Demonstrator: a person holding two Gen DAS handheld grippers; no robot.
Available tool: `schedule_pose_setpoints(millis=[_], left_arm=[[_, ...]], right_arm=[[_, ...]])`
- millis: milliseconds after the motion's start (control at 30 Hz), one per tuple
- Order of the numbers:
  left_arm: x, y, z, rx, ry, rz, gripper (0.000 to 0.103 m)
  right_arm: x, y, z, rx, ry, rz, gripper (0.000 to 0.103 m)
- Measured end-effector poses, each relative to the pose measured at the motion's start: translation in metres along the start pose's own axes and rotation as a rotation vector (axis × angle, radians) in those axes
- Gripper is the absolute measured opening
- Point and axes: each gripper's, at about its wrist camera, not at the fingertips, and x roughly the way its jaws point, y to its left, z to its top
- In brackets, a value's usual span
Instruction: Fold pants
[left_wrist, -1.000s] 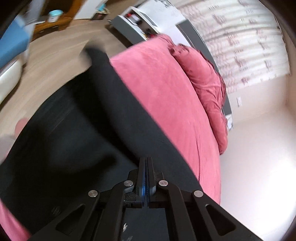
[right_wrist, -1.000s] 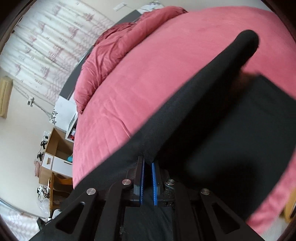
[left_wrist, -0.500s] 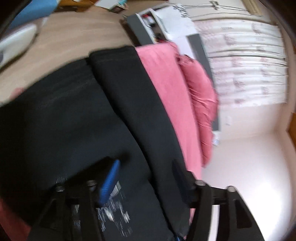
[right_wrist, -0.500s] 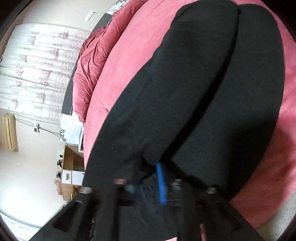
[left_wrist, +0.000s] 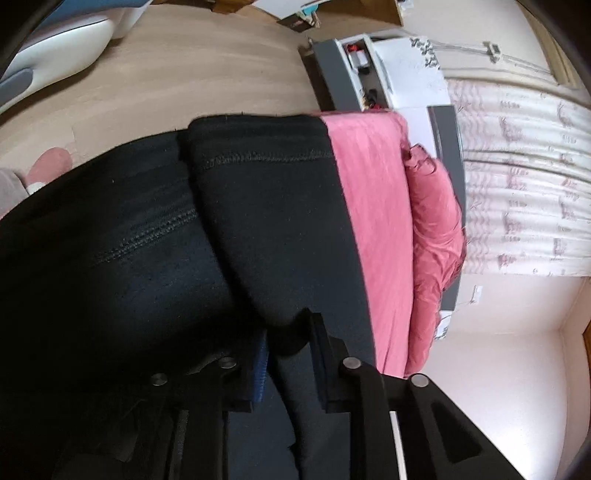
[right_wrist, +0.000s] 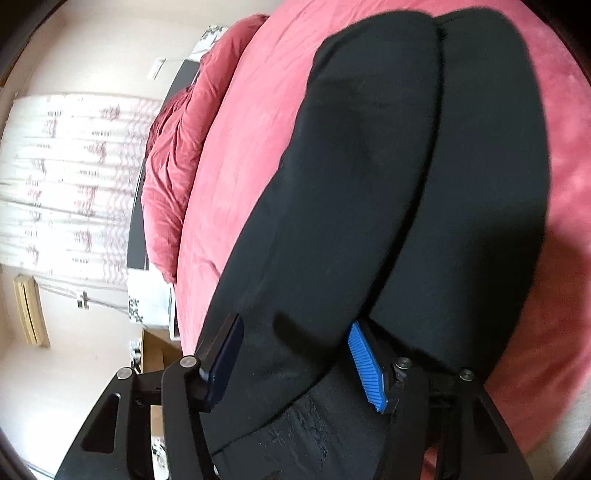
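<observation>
Two claws hang low over the black pants (right_wrist: 388, 177), which lie doubled on the pink bed (right_wrist: 258, 122), the two legs side by side with their hems at the far edge. Left claw (left_wrist: 288, 350) is closing, narrow now, a fold of the dark cloth bunched between its jaws. Right claw (right_wrist: 295, 354) is opening, fairly wide, straddling one leg, its blue pad (right_wrist: 365, 365) clear of the fabric. Red pillows (right_wrist: 173, 155) sit at the left.
</observation>
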Motion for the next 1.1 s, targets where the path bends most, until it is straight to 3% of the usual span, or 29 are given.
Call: schedule_pose_setpoints(millis=[100, 267, 333, 400, 467, 567, 700, 833, 1000, 1100], left_arm=[[0.001, -0.008, -0.002, -0.014, 0.02, -0.06, 0.007], [-0.024, -0.033, -0.004, 0.063, 0.008, -0.127, 0.006], [-0.038, -0.048, -0.006, 0.097, 0.003, -0.15, 0.005], [-0.046, -0.062, -0.007, 0.114, 0.003, -0.173, 0.005], [-0.058, -0.084, -0.008, 0.141, 0.001, -0.216, 0.005], [-0.073, -0.115, -0.015, 0.206, 0.001, -0.29, 0.005], [-0.107, -0.126, -0.035, 0.312, 0.01, -0.344, 0.005], [-0.129, -0.075, -0.058, 0.347, 0.017, -0.25, 0.005], [-0.113, 0.021, -0.07, 0.202, 0.056, -0.037, 0.005], [-0.104, 0.048, -0.073, 0.183, 0.057, 0.009, 0.006]], right_arm=[[-0.011, -0.006, 0.002, 0.013, -0.043, -0.019, 0.06], [-0.017, -0.016, 0.018, 0.043, -0.078, -0.03, 0.055], [-0.02, -0.014, 0.027, 0.001, -0.063, -0.088, 0.01], [-0.014, -0.004, 0.038, -0.016, -0.023, -0.136, 0.008], [-0.017, 0.009, 0.049, -0.001, -0.026, -0.094, 0.008], [-0.038, 0.042, 0.066, -0.018, -0.085, 0.049, 0.008], [-0.082, 0.063, 0.071, -0.063, -0.155, 0.192, 0.007], [-0.092, 0.023, 0.056, -0.064, -0.1, 0.097, 0.008], [-0.079, -0.052, 0.028, 0.032, -0.036, -0.036, 0.008], [-0.069, -0.073, 0.021, 0.041, -0.035, -0.048, 0.009]])
